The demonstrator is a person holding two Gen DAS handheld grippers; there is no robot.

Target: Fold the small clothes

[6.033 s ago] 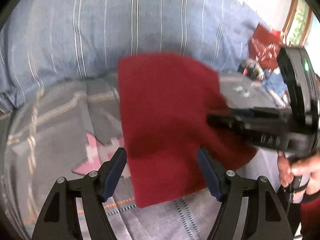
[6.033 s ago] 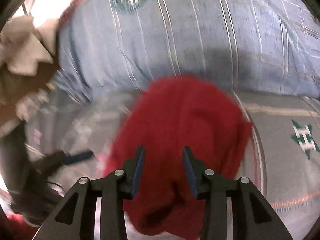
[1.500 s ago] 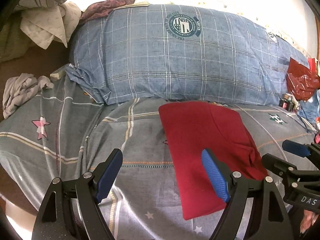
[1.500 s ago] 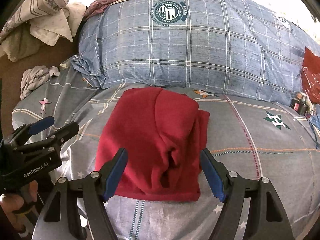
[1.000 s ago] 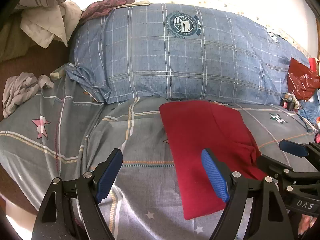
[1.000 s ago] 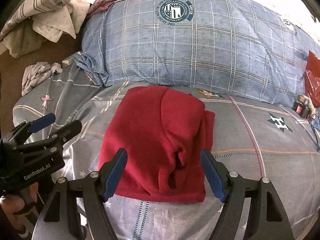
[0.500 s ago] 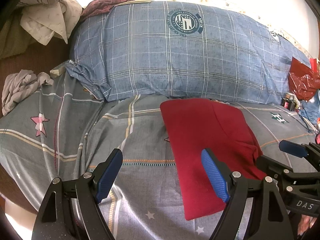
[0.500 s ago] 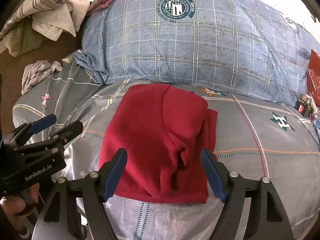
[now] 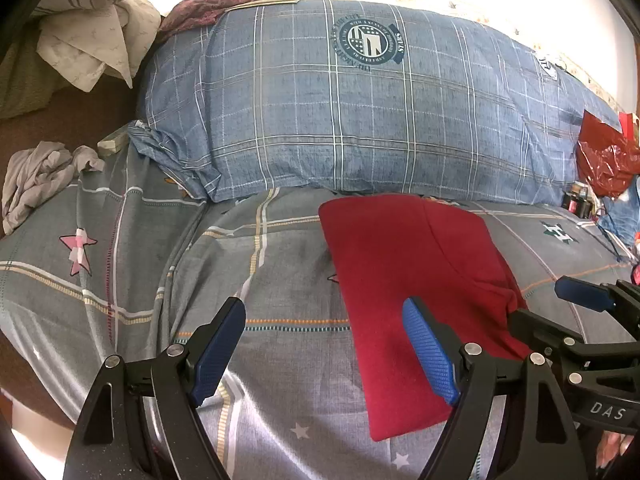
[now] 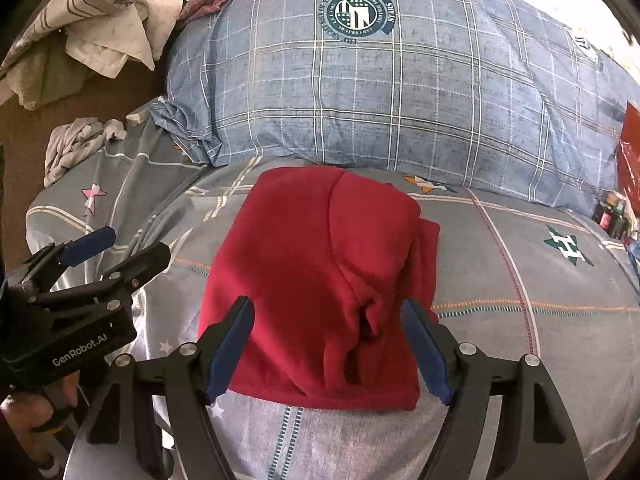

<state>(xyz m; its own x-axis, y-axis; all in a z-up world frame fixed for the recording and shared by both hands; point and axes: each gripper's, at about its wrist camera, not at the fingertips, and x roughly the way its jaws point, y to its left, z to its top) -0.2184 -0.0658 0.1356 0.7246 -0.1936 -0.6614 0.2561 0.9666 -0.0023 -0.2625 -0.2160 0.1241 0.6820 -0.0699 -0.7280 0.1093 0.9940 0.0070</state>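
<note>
a crumpled grey garment (image 9: 38,178) waits at the bed's (image 9: 120,288) left edge, apparently unfolded, below a heap of pale linens (image 9: 92,36). the left gripper (image 9: 326,354) hovers with fingers spread wide, holding nothing. at centre, the red garment (image 10: 320,280) lies folded in a compact rectangle on the bedspread, just in front of the blue plaid pillow (image 10: 380,80); this piece looks finished. the right gripper (image 10: 328,354) hangs over its near edge, fingers spread, empty. a red bag (image 9: 604,156) and small clutter crowd the far right.
</note>
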